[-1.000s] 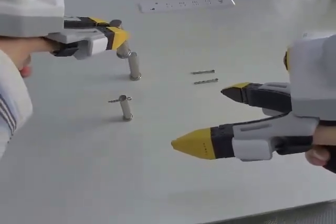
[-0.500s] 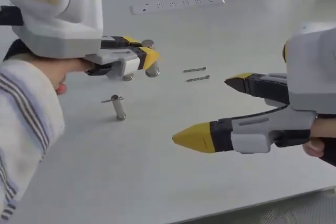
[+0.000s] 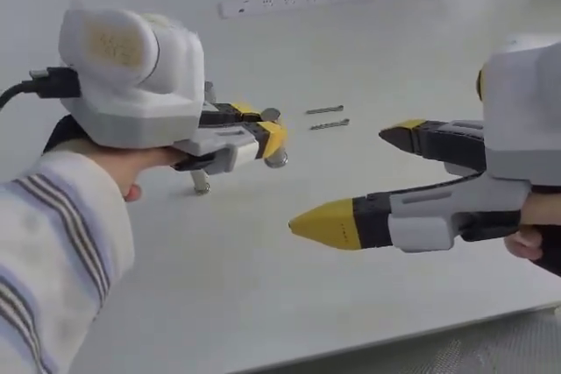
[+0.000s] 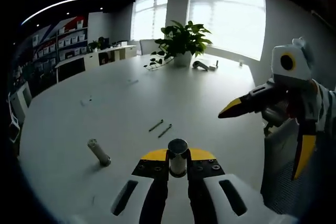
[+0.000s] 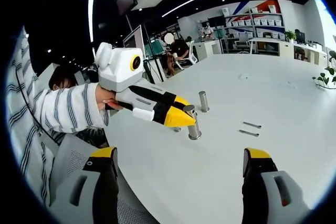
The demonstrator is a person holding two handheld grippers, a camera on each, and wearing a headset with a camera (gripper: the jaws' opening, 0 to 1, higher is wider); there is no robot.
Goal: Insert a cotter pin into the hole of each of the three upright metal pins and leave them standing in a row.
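My left gripper (image 3: 270,139) is shut on an upright metal pin (image 3: 276,153) near the table's middle; the pin's foot is at or just above the surface. In the left gripper view that pin (image 4: 178,157) stands between the jaws. A second pin (image 3: 201,184) stands just behind and left, mostly hidden by the gripper. Another pin (image 5: 203,100) stands farther back. Two loose cotter pins (image 3: 324,110) (image 3: 330,124) lie side by side to the right. My right gripper (image 3: 338,179) hovers open and holds nothing at the near right.
A white power strip (image 3: 294,2) lies along the far side of the white table (image 3: 263,286). A potted plant (image 4: 181,38) stands at a far edge. A striped sleeve (image 3: 53,251) fills the near left.
The left gripper, shut on the pin, has carried it from the back left rightward and nearer, toward the cotter pins. The right gripper has stayed about where it was.
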